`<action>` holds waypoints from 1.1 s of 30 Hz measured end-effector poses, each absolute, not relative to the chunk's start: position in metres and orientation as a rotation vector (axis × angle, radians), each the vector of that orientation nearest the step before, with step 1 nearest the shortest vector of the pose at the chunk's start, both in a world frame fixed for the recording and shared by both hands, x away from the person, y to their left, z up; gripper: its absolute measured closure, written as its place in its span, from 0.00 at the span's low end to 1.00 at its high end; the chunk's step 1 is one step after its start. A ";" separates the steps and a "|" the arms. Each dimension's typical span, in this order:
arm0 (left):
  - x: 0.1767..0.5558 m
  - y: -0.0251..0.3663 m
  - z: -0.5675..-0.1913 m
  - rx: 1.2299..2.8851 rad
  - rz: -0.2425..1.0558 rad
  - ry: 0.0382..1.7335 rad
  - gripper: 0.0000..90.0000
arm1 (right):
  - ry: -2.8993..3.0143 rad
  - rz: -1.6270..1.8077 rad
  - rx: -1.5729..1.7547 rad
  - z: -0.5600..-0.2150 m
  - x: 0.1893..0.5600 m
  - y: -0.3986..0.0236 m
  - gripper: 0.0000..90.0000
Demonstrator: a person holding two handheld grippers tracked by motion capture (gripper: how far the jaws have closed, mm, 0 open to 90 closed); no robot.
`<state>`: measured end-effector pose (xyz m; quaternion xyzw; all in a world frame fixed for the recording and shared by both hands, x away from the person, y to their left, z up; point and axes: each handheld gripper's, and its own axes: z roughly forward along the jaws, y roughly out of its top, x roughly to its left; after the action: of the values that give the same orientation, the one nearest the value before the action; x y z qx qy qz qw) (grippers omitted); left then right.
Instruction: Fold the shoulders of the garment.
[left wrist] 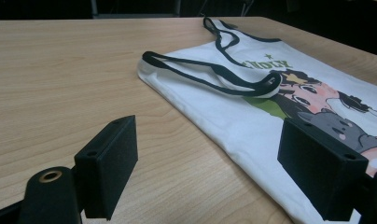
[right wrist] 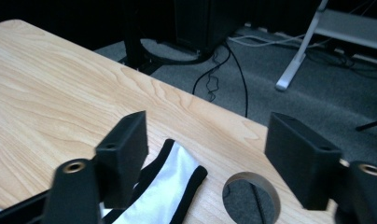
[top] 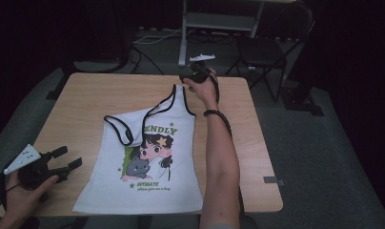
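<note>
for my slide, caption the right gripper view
Open right gripper over the white tank top's black-trimmed strap at the wooden table's edge.

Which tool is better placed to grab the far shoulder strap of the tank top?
Right. The right tool sits at the far strap, which lies between its open pads. The left tool hangs off the near left side of the tank top.
</note>
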<state>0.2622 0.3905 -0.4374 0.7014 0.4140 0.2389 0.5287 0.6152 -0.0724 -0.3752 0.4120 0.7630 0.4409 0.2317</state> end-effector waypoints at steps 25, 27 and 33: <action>0.261 0.390 -0.437 1.684 0.572 0.987 0.22 | 2.160 1.133 1.218 -0.405 0.635 -0.051 0.44; 0.261 0.390 -0.437 1.685 0.574 0.986 0.22 | 2.164 1.134 1.223 -0.407 0.635 -0.050 0.44; 0.261 0.389 -0.437 1.686 0.573 0.984 0.22 | 2.172 1.128 1.247 -0.414 0.636 -0.049 0.46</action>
<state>0.2610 0.3892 -0.4373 0.7050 0.4115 0.2397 0.5255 0.6365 -0.0490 -0.4144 0.4452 0.7754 0.4028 0.1958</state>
